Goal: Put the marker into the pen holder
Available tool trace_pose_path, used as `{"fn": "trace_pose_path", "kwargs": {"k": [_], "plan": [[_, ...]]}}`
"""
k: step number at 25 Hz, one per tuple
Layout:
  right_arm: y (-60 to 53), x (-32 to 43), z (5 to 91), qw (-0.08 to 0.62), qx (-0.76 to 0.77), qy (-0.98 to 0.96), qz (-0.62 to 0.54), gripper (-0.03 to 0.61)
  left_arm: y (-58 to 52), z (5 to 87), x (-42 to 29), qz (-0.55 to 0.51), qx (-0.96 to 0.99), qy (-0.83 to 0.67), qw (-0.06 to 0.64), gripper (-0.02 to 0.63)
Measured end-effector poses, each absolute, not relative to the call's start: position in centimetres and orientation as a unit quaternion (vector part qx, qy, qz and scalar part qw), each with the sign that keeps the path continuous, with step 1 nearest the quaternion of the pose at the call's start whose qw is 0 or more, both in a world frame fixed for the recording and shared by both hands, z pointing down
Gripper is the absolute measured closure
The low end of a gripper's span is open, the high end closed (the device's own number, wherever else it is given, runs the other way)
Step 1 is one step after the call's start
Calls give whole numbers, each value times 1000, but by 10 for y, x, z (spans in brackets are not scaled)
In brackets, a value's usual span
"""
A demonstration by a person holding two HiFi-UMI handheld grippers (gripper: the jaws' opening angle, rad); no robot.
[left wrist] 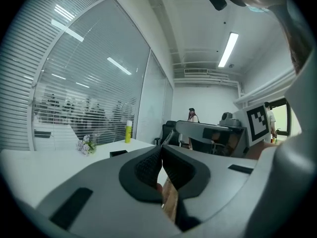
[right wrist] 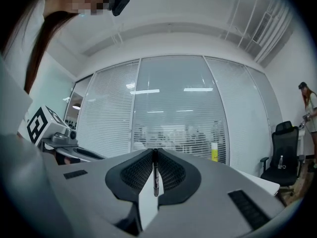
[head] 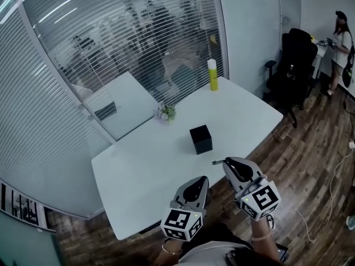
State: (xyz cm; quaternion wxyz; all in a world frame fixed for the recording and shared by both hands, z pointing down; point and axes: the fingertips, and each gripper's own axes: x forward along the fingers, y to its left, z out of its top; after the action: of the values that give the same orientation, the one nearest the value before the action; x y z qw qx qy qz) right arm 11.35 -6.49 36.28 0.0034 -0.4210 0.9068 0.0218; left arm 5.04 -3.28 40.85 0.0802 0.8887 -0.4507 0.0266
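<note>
Just short of the holder (head: 201,139): right gripper (head: 226,162) clamps marker (head: 217,162); left gripper (head: 204,179) farther back, jaws together (nothing held).

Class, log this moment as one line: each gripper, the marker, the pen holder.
right gripper: shut on marker | left gripper: shut, empty | pen holder: on table, apart from marker

The surface (head: 138,170) is open along its near edge. The black pen holder (head: 201,139) stands mid-surface, with flowers (head: 165,113) and a yellow bottle (head: 212,75) by the far edge.
</note>
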Motion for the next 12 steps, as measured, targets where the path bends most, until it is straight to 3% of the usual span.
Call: {"fn": "trace_pose_path", "kwargs": {"k": [12], "plan": [[-114, 82, 365, 12, -405, 914, 12, 523, -82, 409, 17, 27, 878, -470, 84, 594]]}}
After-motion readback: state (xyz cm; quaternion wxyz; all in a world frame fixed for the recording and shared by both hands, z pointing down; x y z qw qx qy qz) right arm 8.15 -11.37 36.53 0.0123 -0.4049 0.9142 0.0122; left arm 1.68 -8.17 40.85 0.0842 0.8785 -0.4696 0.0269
